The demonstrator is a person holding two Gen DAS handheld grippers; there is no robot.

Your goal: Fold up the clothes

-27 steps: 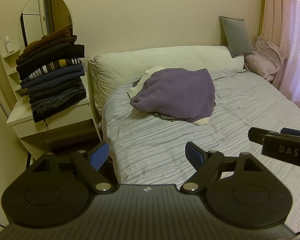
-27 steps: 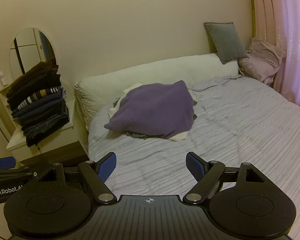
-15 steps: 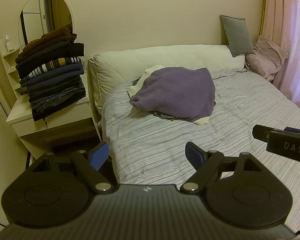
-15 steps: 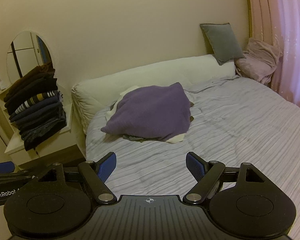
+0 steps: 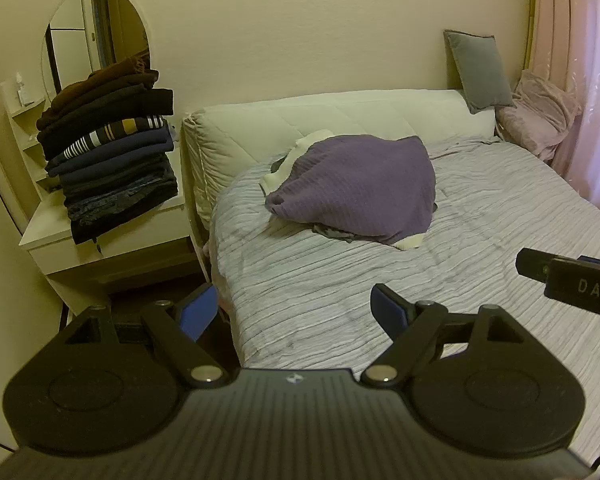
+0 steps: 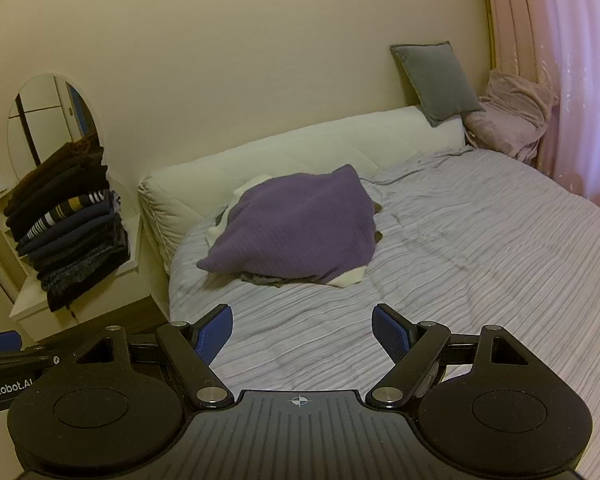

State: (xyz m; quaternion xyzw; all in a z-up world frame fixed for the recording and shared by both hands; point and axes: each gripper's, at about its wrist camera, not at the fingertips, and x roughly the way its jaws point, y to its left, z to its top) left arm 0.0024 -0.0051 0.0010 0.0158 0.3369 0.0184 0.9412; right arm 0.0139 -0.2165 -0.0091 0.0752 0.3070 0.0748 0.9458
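A heap of unfolded clothes lies near the head of the bed, topped by a purple knit sweater (image 5: 356,188) (image 6: 300,232) with white and grey garments showing under it. A tall stack of folded dark clothes (image 5: 108,152) (image 6: 68,232) rests on the white bedside table. My left gripper (image 5: 294,312) hovers open over the bed's near left corner, well short of the heap. My right gripper (image 6: 302,334) is open too, above the striped bedsheet (image 6: 460,280), with nothing between its fingers. The right gripper's body shows at the right edge of the left wrist view.
An oval mirror (image 5: 96,36) stands behind the stack on the bedside table (image 5: 112,256). A padded white headboard (image 6: 300,152), a grey cushion (image 6: 436,80) and a pink blanket (image 6: 512,120) line the far end. Pink curtains (image 6: 560,60) hang on the right.
Both grippers have shifted slightly; the right wrist view has drifted so the heap sits a little further left. Neither gripper has changed its opening.
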